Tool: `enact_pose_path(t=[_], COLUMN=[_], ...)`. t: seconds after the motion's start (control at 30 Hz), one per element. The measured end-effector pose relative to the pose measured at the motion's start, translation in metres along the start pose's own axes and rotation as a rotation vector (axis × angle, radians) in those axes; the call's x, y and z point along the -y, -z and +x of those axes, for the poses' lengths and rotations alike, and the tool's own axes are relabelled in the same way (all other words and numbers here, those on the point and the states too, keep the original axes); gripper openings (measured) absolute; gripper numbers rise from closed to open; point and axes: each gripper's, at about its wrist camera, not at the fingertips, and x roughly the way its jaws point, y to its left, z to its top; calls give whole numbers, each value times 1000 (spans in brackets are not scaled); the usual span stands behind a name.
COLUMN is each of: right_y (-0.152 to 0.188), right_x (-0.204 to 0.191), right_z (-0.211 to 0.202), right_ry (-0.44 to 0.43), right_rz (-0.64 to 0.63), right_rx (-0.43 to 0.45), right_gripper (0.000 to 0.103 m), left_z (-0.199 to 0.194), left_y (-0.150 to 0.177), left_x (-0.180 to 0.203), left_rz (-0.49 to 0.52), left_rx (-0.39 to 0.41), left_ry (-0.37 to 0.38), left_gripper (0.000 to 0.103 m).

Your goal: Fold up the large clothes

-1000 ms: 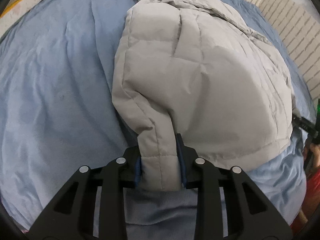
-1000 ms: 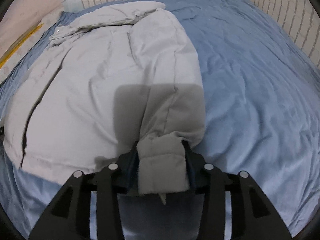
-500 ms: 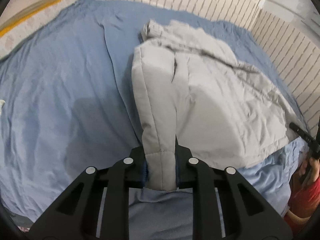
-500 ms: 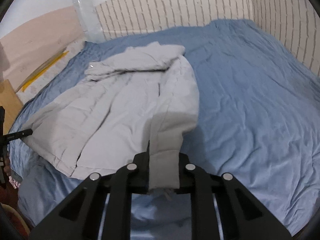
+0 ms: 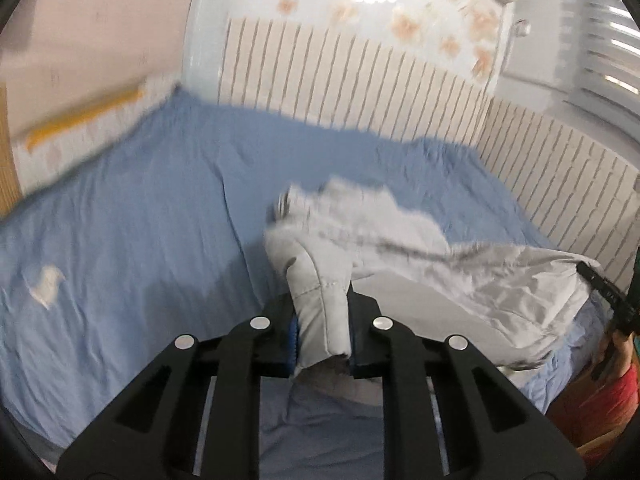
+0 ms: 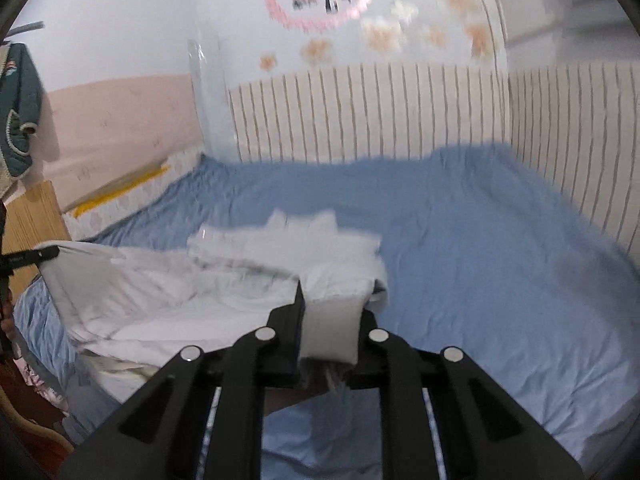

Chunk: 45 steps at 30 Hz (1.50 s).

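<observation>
1 puffy pale-grey quilted jacket [image 5: 404, 256], 1 blue bedsheet [image 5: 132, 240], 2 black two-finger grippers [image 5: 322, 340] [image 6: 330, 336], 1 dark-green garment [image 6: 18, 120] hung upper left.

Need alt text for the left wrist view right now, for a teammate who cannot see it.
The left gripper is shut on a padded corner of the grey puffer jacket, lifted off the blue bedsheet. The rest of the jacket trails right. A striped headboard stands behind.
</observation>
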Motion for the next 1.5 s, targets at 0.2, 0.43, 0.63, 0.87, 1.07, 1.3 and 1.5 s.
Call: enact_pose_path(t=[0.2,0.43,0.63,0.87,1.07,1.3,1.5], right_y=[-24,-33,-59,-89,-77,-49,-35], right_x=[8,8,8,-3,3,26,45], right_z=[23,97,113,95,139,215,282], right_ry=[41,119,146,158,187,207,186], right_rz=[-2,21,29,-4,1,43,81], right_rx=[10,-34,5,103,20,-97,-213], right_gripper=[14,14,14,14,14,14,15], left_z=[6,96,124,99,139,226,297], left_y=[-35,-51,-90,-115,-106,-99,-97], left_x=[-5,-16,1,11,7,8,5], left_rz=[40,17,61,58,72,97,109], left_rx=[31,-30,0,103,47,-25,-95], left_ry=[-17,-99,-142,-120,-135,-164,-179], left_gripper=[19,19,19,19,21,27,28])
